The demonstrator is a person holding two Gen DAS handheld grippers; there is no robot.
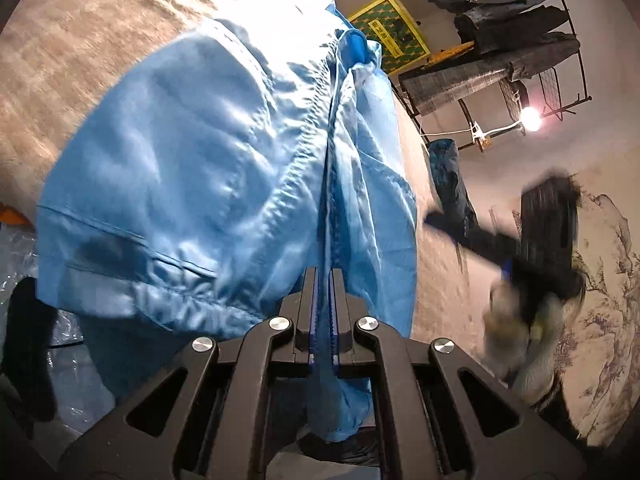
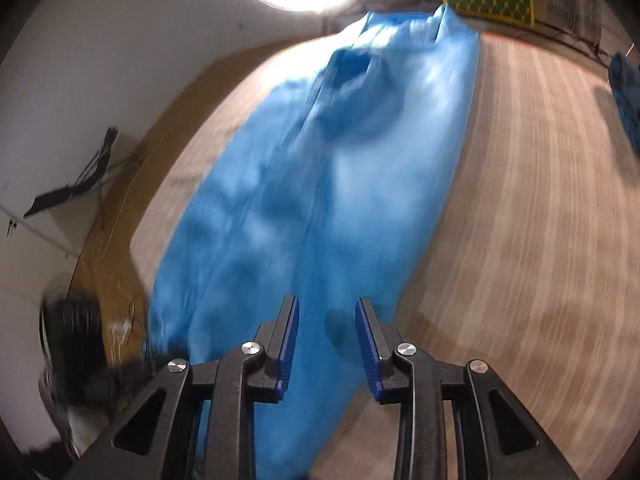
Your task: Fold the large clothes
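A large light-blue garment lies spread on a beige ribbed bed cover, its near end hanging over the edge. My left gripper is shut on a fold of that garment, which runs up between the pads. In the right wrist view the same blue garment stretches away, blurred. My right gripper hovers over its near end with jaws apart and nothing pinched between them. The right gripper also shows as a dark blur at the right of the left wrist view, held by a gloved hand.
A darker blue cloth lies at the bed's far edge. Behind stands a metal rack hung with grey and dark clothes, a lamp and a green-yellow poster. Clear plastic lies at the left.
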